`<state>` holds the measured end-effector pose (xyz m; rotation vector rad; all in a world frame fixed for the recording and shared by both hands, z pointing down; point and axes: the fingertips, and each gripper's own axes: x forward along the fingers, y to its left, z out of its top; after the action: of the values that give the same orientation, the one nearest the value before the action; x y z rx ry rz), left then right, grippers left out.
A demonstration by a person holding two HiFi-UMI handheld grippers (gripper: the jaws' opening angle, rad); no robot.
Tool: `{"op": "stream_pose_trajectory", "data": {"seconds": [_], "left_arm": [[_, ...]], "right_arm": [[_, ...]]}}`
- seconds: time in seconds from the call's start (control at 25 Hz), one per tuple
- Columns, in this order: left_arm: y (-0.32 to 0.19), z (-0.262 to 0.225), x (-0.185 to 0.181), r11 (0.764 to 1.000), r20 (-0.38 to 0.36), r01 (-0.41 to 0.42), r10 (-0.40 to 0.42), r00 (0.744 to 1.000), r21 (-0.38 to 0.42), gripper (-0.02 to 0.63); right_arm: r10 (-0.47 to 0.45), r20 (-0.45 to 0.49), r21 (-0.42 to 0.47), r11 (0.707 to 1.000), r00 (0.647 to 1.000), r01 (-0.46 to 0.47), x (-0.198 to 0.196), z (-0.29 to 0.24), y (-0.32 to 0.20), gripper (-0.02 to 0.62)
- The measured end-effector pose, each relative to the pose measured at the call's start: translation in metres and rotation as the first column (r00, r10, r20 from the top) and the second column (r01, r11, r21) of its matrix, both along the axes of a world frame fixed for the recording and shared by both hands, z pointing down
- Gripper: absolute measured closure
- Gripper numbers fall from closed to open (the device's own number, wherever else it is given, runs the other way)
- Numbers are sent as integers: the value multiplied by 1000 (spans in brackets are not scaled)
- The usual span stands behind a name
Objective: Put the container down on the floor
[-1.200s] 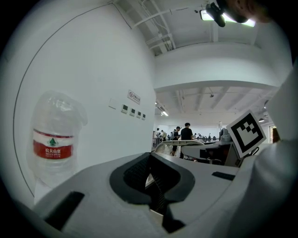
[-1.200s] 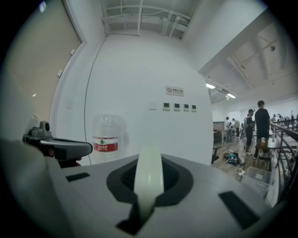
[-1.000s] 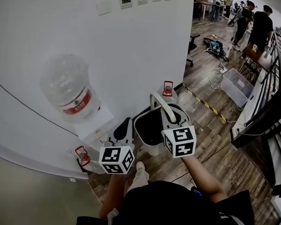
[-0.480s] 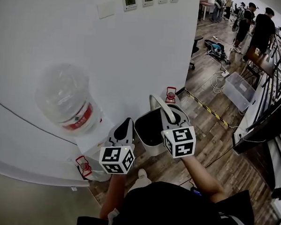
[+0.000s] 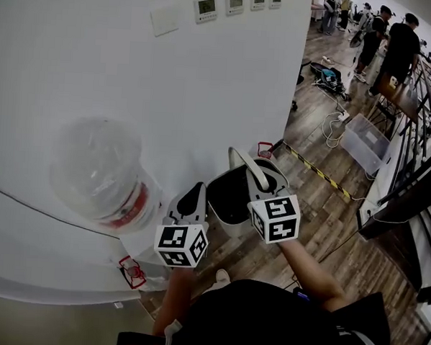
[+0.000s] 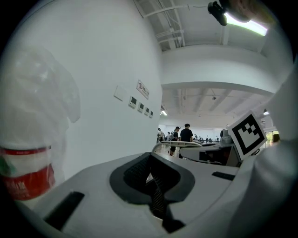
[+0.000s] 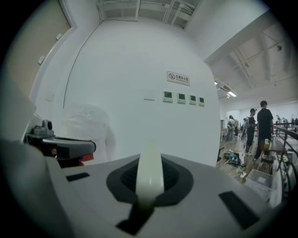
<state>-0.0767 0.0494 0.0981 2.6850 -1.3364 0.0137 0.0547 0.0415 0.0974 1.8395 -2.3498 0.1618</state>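
— Where's the bin [image 5: 231, 225]?
— Up off the wooden floor [image 5: 329, 210], hanging by its white handle [image 5: 242, 159]. The right claw [image 5: 260, 183] is clamped on that handle. The bin is close to the wall [image 5: 206, 74], beside the water bottle [image 5: 100, 169].
— And the left claw [image 5: 193, 196]?
— Jaws together, nothing in them, just left of the bin.

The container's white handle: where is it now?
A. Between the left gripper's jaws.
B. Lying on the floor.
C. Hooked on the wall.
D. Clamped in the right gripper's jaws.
D: the right gripper view shows the handle pinched between the shut jaws of the right gripper.
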Motion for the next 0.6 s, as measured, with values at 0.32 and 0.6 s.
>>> {"op": "stream_pose_trajectory", "data": {"seconds": [0.32,0.6], "left_arm": [[-45,3,-6,998,7,-66,66,998,-7,592],[-75,12,-13,992,-6,-118,118,993,-31,592]], "right_arm": [[36,2,-16,999,999,-36,-14,4,-42,565],[78,-7,-26,997,997,-78,-24,9,-69,565]]}}
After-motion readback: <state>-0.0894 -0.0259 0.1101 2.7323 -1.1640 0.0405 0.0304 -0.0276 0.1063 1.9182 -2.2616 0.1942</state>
